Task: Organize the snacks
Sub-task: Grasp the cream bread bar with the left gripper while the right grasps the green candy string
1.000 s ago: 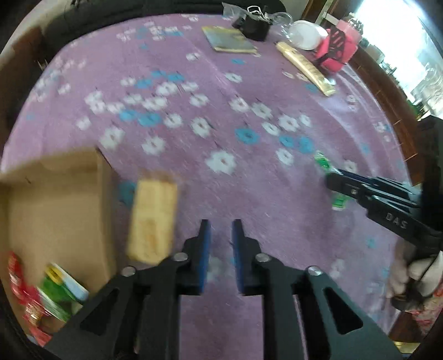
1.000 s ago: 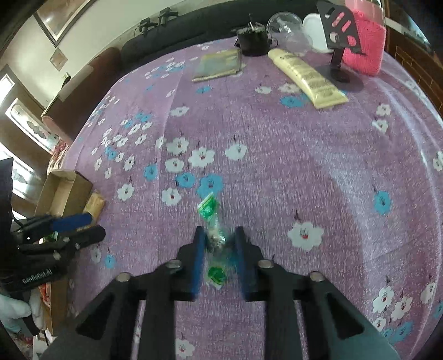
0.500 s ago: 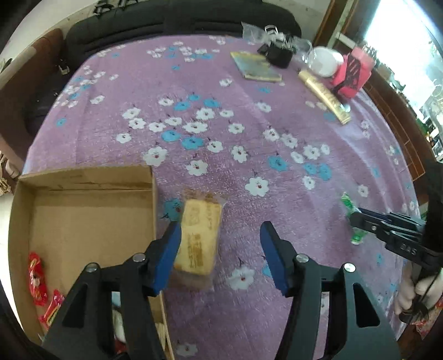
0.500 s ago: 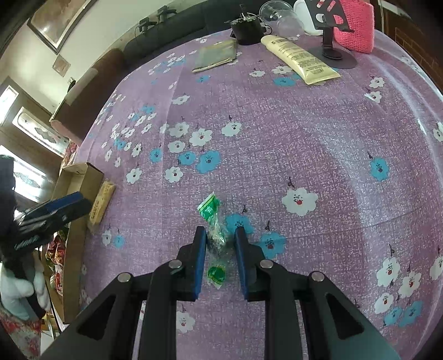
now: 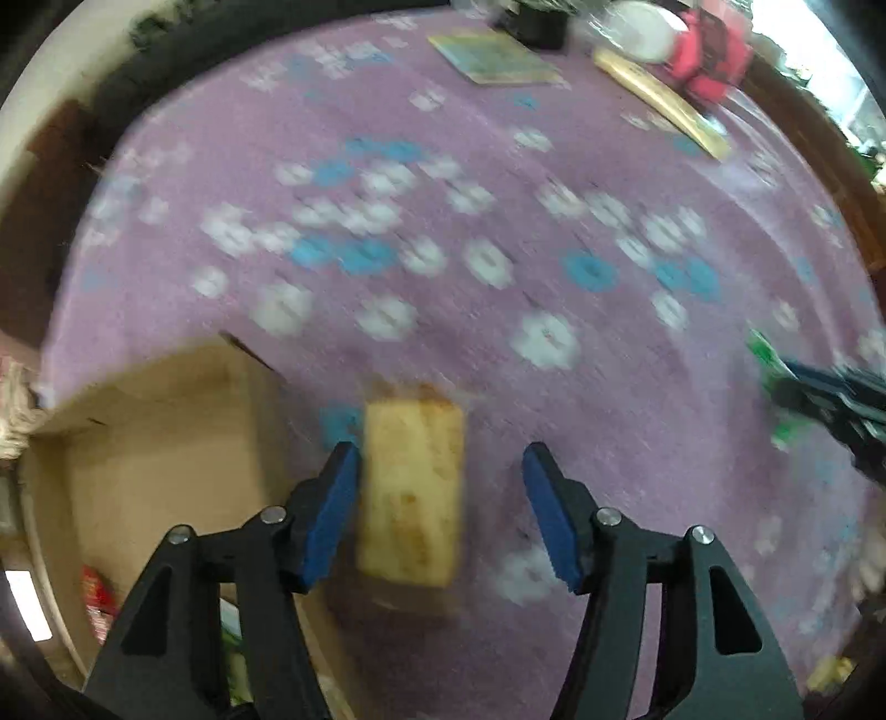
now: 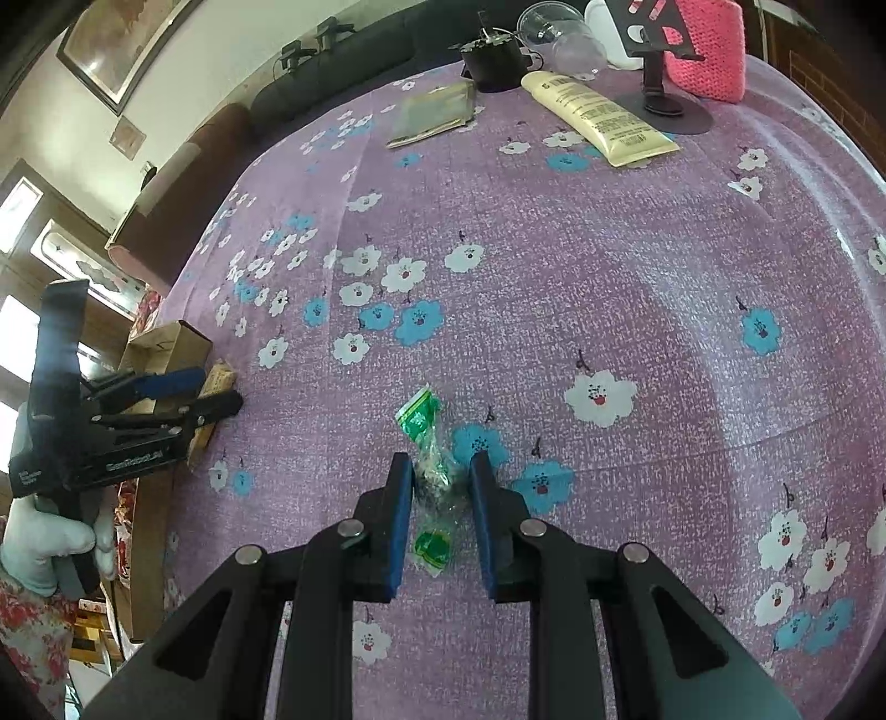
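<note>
A yellow wrapped cake bar [image 5: 412,493] lies on the purple flowered cloth beside the cardboard box [image 5: 160,443]. My left gripper [image 5: 443,493] is open around the bar, its left pad close to the bar's side. The box holds red and green snack packets [image 5: 99,592] at its near end. My right gripper [image 6: 441,487] is shut on a green-and-clear candy wrapper [image 6: 429,443] that rests on the cloth. The left gripper also shows in the right wrist view [image 6: 213,387], over the bar [image 6: 216,382] next to the box [image 6: 166,346].
At the far end of the table lie a cream tube [image 6: 598,116], a flat olive packet [image 6: 434,113], a black pot [image 6: 493,61], a clear cup [image 6: 559,33], a black phone stand [image 6: 662,88] and a pink knitted item [image 6: 706,47]. A dark sofa [image 6: 354,61] stands behind.
My left gripper opened from shut and moved over the cake bar, so the bar now lies between its fingers. My right gripper stayed closed on the candy wrapper.
</note>
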### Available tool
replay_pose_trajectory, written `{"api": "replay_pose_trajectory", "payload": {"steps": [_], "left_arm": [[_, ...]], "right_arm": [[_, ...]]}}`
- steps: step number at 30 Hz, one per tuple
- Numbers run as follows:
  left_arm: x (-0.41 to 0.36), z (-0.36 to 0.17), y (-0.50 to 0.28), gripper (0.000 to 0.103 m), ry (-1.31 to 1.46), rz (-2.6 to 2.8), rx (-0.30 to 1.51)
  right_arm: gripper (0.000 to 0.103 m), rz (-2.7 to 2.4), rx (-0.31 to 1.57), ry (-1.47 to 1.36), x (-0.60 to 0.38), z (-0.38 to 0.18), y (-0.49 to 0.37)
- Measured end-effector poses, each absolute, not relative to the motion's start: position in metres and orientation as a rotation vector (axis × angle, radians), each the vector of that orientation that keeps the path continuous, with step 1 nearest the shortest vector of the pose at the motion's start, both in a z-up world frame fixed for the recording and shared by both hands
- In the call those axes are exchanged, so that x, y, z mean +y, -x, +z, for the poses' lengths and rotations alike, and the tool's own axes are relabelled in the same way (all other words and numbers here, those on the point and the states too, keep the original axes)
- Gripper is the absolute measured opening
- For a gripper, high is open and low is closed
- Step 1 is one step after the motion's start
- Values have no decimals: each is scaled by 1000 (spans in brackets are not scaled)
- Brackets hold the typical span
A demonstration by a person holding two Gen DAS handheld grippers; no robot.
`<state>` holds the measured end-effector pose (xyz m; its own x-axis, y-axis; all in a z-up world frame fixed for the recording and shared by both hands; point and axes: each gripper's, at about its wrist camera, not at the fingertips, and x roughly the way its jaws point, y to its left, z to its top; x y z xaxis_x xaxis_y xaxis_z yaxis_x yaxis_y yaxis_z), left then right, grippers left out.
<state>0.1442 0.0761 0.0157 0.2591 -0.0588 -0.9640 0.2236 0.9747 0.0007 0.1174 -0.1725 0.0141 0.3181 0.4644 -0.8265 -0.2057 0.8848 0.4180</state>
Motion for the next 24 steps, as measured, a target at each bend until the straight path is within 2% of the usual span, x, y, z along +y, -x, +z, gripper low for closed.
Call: {"api": "replay_pose_trajectory", "payload": {"steps": [2, 4, 6, 9, 11, 13, 15, 17, 18, 19, 20, 22, 24], "left_arm": [[76, 16, -138, 59, -141, -198, 1286], [74, 18, -131, 47, -117, -206, 1276], [70, 20, -121, 41, -82, -229, 1272], [53, 20, -106, 41, -112, -242, 1253], [42, 18, -98, 44, -169, -225, 1227], [39, 16, -98, 61, -154, -235, 1222], [34, 13, -95, 67, -160, -233, 1205], [27, 11, -89, 68, -191, -226, 1177], [29, 11, -94, 65, -176, -223, 1175], [28, 12, -94, 51, -167, -217, 1170], [30, 14, -92, 42, -159, -212, 1168], [36, 18, -92, 37, -104, -232, 1181], [38, 20, -87, 37, -100, -226, 1178]], "right_arm": [[20, 451, 1166, -260, -174, 14, -118], [20, 455, 1161, -251, -173, 14, -117], [20, 459, 1159, -240, -173, 14, -116], [20, 482, 1161, -248, -174, 14, -116], [21, 500, 1164, -263, -177, 13, -114], [20, 504, 1160, -250, -177, 13, -113], [21, 501, 1159, -226, -175, 14, -112], [21, 502, 1162, -212, -171, 15, -112], [22, 502, 1163, -207, -169, 15, -111], [22, 491, 1159, -189, -167, 16, -110], [22, 484, 1157, -172, -164, 17, -110], [22, 463, 1151, -133, -158, 18, -108], [20, 442, 1157, -116, -154, 19, -109]]}}
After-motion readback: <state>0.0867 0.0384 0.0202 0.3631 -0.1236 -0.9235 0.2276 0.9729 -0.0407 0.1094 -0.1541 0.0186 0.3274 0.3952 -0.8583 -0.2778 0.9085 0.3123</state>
